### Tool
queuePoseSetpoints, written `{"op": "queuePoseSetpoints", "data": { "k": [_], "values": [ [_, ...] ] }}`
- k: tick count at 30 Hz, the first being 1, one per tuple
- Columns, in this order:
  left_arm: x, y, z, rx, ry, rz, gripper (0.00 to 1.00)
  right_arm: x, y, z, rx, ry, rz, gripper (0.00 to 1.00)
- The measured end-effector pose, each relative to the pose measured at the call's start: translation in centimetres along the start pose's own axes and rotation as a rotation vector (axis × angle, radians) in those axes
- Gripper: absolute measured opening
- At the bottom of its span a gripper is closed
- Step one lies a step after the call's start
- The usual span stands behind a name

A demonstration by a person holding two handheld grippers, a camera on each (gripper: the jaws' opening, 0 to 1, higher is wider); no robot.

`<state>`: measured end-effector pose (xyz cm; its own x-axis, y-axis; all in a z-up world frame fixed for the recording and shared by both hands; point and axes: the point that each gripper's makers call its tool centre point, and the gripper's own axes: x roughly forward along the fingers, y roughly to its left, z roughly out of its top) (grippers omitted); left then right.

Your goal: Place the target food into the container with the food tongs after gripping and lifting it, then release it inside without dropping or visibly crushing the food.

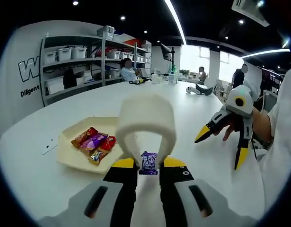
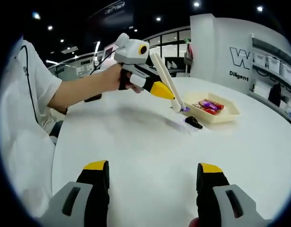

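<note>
We see the left gripper [image 1: 148, 166] with its 2 yellow-tipped jaws clamped on a pair of white plastic food tongs [image 1: 146, 124], whose looped arms rise ahead of the jaws in the left gripper view. A small purple-wrapped candy [image 1: 148, 162] sits pinched between the tong tips, lifted clear of the round white table [image 1: 88, 94]. In the right gripper view the same tongs [image 2: 167, 80] slant down from the left gripper [image 2: 157, 89], and the purple candy [image 2: 185, 109] hangs at their tips just short of the shallow cream rectangular tray [image 2: 230, 113], near its closer edge; a small dark object [image 2: 194, 123] lies on the table just beside that edge.

The tray [image 1: 69, 153] already holds several red, purple and gold wrapped sweets [image 1: 94, 142]. The right gripper [image 2: 154, 182] hovers idle over bare table, its jaws spread wide with nothing between them; in the left gripper view it [image 1: 223, 142] is held in a hand off to the side, well apart from the tray.

By our reading, gripping and lifting are done. What remains is carrying the candy over the tray rim and easing the tongs apart inside it. The wrapper shows no visible crushing.
</note>
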<state>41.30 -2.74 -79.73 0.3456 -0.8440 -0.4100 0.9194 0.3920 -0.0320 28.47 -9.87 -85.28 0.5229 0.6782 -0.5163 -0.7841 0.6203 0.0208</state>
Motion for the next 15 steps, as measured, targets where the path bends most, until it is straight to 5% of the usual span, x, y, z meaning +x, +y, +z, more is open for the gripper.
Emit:
{"op": "queuePoseSetpoints", "data": {
  "k": [15],
  "values": [
    [0.0, 1.8, 2.7, 0.045, -0.017, -0.008, 0.16, -0.1, 0.0, 0.1, -0.001, -0.003, -0.005, 0.73]
  ]
}}
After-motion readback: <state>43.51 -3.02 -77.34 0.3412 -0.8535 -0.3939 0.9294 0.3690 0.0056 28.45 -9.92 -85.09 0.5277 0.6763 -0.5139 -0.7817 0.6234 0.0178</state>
